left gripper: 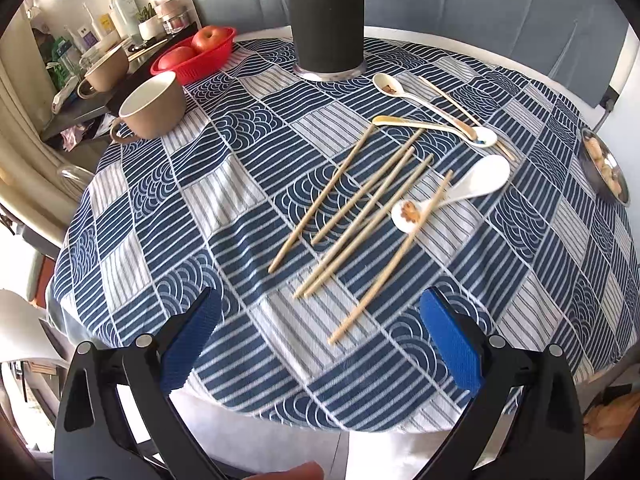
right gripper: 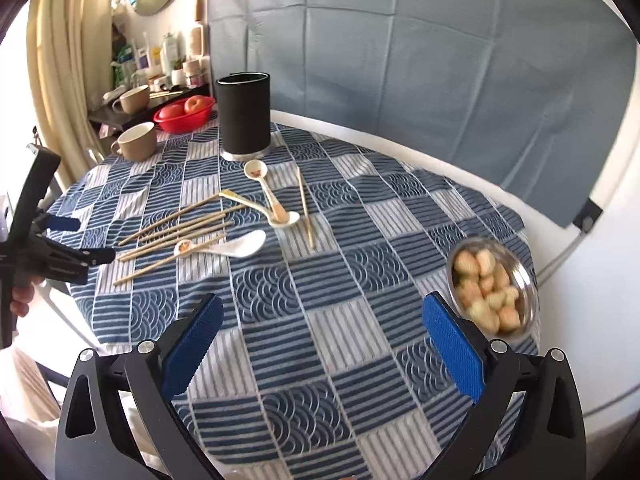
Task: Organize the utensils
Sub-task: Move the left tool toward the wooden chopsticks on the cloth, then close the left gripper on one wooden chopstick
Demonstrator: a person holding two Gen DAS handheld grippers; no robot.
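I'm holding both grippers wide apart and empty: left gripper [left gripper: 320, 320] hovering near the chopsticks [left gripper: 360, 208], right gripper [right gripper: 320, 324] over the cloth [right gripper: 280, 360]. Spoons [left gripper: 452, 192] are lying before the black holder [left gripper: 326, 20]. I'm reading no writing.

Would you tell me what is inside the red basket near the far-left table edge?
The red basket holds two red, apple-like fruits. Its wall hides their undersides and whatever might lie beneath them.

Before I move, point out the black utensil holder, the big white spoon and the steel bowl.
black utensil holder [left gripper: 326, 24], left wrist view, front wall.
big white spoon [left gripper: 486, 174], left wrist view, bowl.
steel bowl [right gripper: 524, 280], right wrist view, right rim.
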